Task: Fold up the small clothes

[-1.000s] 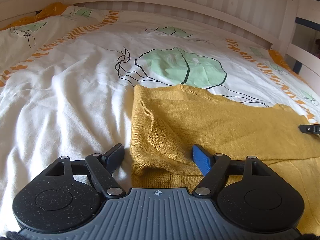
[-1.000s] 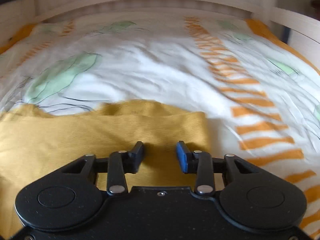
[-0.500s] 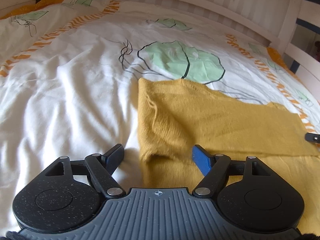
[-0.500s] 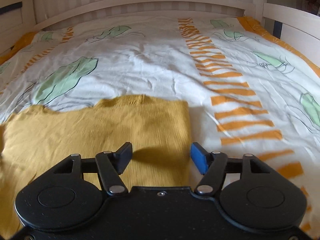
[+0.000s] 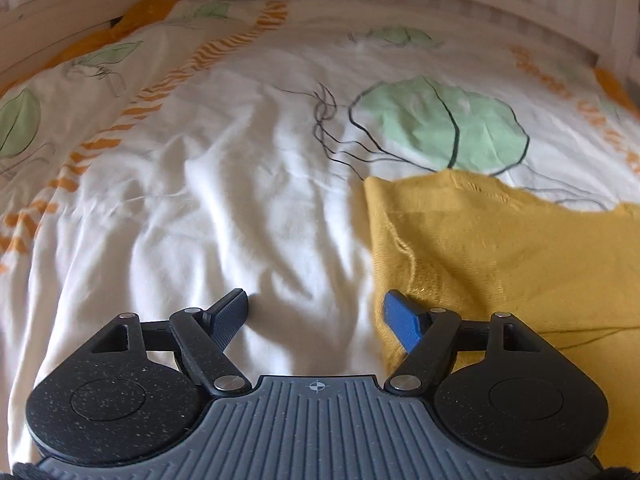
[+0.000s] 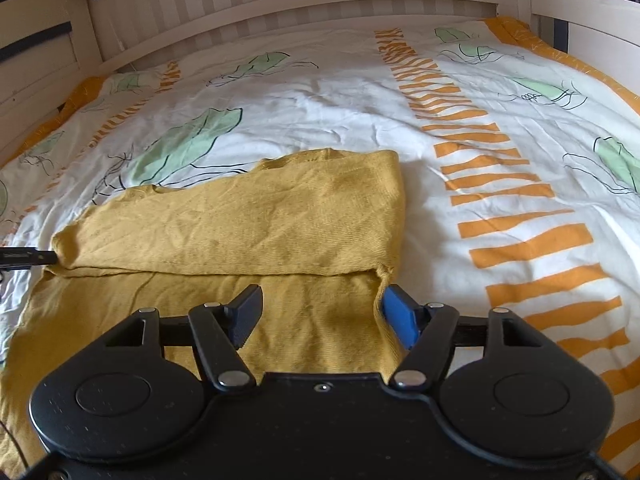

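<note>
On the patterned duvet (image 6: 320, 112), toward its near edge: one mustard knit garment (image 6: 248, 216), laid flat, its far portion turned over onto the near portion so that a straight fold line runs across the middle; the doubled layer sits farther from the cameras, the single layer nearer. Placement reads as a first fold completed and set down to rest flat. Left gripper (image 5: 316, 316): jaws spread wide, grasping nothing, poised over bare duvet (image 5: 200, 208) just beside the left edge of the garment (image 5: 500, 248), its blue finger at the knit's border; likely positioned there to take that side edge next. Right gripper (image 6: 320, 308): jaws likewise spread, empty, low over the single layer at the garment's right edge, blue finger just outside the hem; contact with the cloth cannot be told. White slatted bed frame (image 6: 280, 8) bounds the duvet beyond the garment. Judgement: task partway done, further folds outstanding.
</note>
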